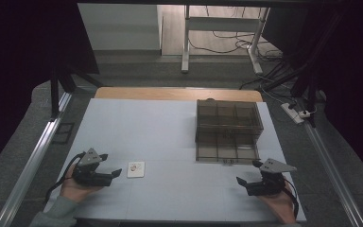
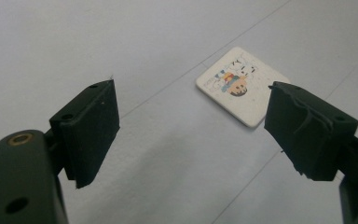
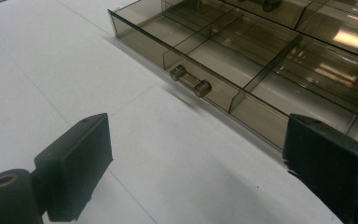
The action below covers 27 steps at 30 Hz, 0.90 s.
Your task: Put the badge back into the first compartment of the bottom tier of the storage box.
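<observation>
the left hand-held gripper (image 1: 116, 173) sits low over the white desk (image 1: 170, 127), near the front left side. its two black jaws stand wide apart and nothing is between them. a small white card (image 1: 136, 169) lies flat on the desk just beside the tips of those jaws. in the left gripper view the card (image 2: 242, 86) has a little coloured picture on it and lies just past the jaws, closer to the right one. the jaws do not touch it.

the right hand-held gripper (image 1: 240, 181) is near the front right side of the desk, well apart from the left one. its jaws are wide open too, and they hold nothing. a hand (image 1: 280, 204) holds it from behind.

a clear brown box with a drawer (image 1: 228, 130) stands on the right half of the desk. the drawer is pulled out toward the person. in the right gripper view the drawer (image 3: 261, 60) is split into small parts and has a short round handle (image 3: 190, 80) on its front wall. the right jaws point toward that front wall but stay apart from it.

the card is well apart from the box, on the left side.
</observation>
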### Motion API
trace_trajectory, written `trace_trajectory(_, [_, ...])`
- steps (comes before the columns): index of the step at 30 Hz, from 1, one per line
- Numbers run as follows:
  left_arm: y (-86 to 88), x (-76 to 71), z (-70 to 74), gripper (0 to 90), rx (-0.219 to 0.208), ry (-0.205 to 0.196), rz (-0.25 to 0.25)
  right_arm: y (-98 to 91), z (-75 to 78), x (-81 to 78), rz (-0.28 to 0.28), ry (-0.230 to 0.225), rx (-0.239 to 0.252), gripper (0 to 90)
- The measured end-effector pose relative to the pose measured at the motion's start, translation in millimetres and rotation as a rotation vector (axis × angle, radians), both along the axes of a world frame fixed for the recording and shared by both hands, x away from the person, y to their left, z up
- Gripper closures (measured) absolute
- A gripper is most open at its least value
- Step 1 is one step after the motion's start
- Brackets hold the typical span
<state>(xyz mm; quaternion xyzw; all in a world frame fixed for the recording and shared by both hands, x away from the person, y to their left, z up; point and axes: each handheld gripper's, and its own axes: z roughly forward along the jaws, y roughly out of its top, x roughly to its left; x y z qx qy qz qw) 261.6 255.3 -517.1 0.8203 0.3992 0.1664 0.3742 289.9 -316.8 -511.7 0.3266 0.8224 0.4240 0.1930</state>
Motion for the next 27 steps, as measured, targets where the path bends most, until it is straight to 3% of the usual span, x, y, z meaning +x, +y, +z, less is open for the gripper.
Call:
trace_trajectory(19, [-7.8, 11.2, 10.1, 16.2, 0.035, -0.005, -0.058, 1.1, -1.1, 1.5, -0.003, 0.011, -0.009, 7.9])
trace_trajectory(27, [-13.9, 15.0, 11.2, 16.3, 0.060, 0.017, -0.105, 2.1, -1.5, 1.6, 0.000, 0.012, -0.016, 8.0])
